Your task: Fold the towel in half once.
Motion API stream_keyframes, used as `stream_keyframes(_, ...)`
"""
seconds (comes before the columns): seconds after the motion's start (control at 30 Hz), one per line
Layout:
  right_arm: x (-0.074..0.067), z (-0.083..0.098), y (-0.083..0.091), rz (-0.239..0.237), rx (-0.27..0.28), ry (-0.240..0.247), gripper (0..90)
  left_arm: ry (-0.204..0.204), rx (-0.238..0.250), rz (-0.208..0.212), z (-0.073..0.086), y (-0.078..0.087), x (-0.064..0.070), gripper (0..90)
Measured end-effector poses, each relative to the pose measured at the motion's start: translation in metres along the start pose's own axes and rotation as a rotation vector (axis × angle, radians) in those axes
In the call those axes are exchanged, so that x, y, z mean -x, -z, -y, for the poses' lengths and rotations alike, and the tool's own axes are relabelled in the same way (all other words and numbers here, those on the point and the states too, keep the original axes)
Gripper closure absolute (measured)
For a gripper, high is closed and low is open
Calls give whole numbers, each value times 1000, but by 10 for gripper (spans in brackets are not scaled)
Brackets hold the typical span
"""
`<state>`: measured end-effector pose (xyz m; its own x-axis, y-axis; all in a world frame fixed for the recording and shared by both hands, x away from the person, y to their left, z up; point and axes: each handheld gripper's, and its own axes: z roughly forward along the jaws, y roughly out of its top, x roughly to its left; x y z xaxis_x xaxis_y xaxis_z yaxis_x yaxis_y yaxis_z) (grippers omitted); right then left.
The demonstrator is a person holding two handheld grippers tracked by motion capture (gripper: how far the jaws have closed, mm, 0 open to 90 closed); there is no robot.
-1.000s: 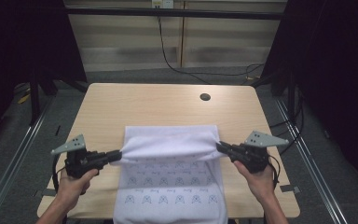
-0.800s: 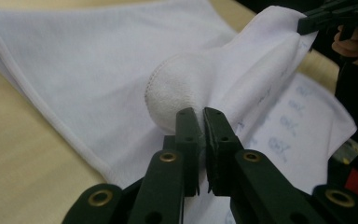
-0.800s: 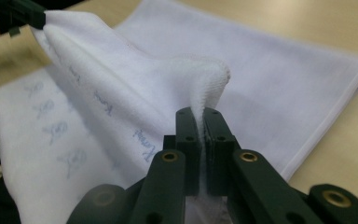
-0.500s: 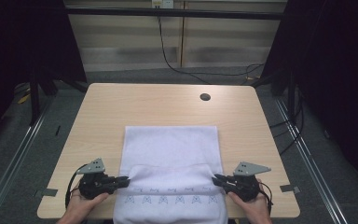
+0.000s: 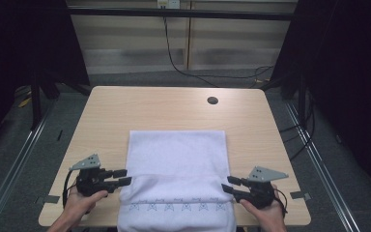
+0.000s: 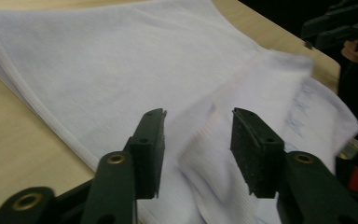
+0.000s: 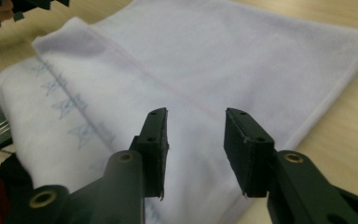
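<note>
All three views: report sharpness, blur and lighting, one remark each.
High view: evenly lit rectangular wooden table and white folded towel, with dark surroundings, slightly soft. Left gripper view: the towel's near fold is smeared and soft, the black left tongs sharper. Right gripper view: towel hem stitching fairly crisp, far corner softer, right tongs clear.

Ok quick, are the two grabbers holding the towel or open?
Left gripper: open, holding nothing, jaws apart over the white towel.
Right gripper: open, holding nothing, jaws apart at the towel's edge.

A white towel (image 5: 176, 179) with blue motifs lies folded on the table's near edge.
</note>
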<state>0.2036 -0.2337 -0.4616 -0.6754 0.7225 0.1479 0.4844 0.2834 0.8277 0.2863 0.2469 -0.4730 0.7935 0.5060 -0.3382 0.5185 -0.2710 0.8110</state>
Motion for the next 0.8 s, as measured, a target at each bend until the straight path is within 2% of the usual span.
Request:
stream_keyframes(0.03, 4, -5, -5, -7, -2, -4, 570, -3, -19, 4, -4, -6, -4, 497)
stream_keyframes(0.13, 15, -16, -27, -25, -32, -11, 555, -15, -64, 17, -8, -28, -8, 450)
stream_keyframes(0.27, 23, -17, -59, -49, -110, -2, 548, -29, -128, 43, -3, -44, -4, 418)
stream_keyframes(0.33, 23, -14, -70, -34, -163, 20, 548, -31, -142, 71, 1, -46, 0, 495)
stream_keyframes(0.37, 23, -12, -74, -33, -182, 23, 556, -40, -152, 82, 4, -45, 1, 555)
stream_keyframes(0.4, 21, -10, -76, -29, -193, 32, 599, -51, -160, 76, 6, -45, 3, 641)
stream_keyframes(0.47, 17, -10, -73, -18, -186, 47, 737, -62, -164, 92, 8, -42, 8, 769)
stream_keyframes(0.5, 16, -10, -69, -29, -177, 48, 804, -68, -163, 92, 9, -40, 11, 817)
stream_keyframes(0.53, 15, -10, -66, -41, -166, 45, 831, -70, -155, 99, 10, -37, 13, 838)
stream_keyframes(0.67, 4, -13, -48, -54, -112, 59, 843, -74, -121, 109, 11, -22, 22, 852)
stream_keyframes(0.7, 0, -13, -42, -61, -102, 62, 843, -69, -102, 127, 11, -17, 26, 852)
stream_keyframes(0.8, -13, -9, -23, -93, -69, 70, 839, -88, -82, 157, 18, -1, 38, 851)
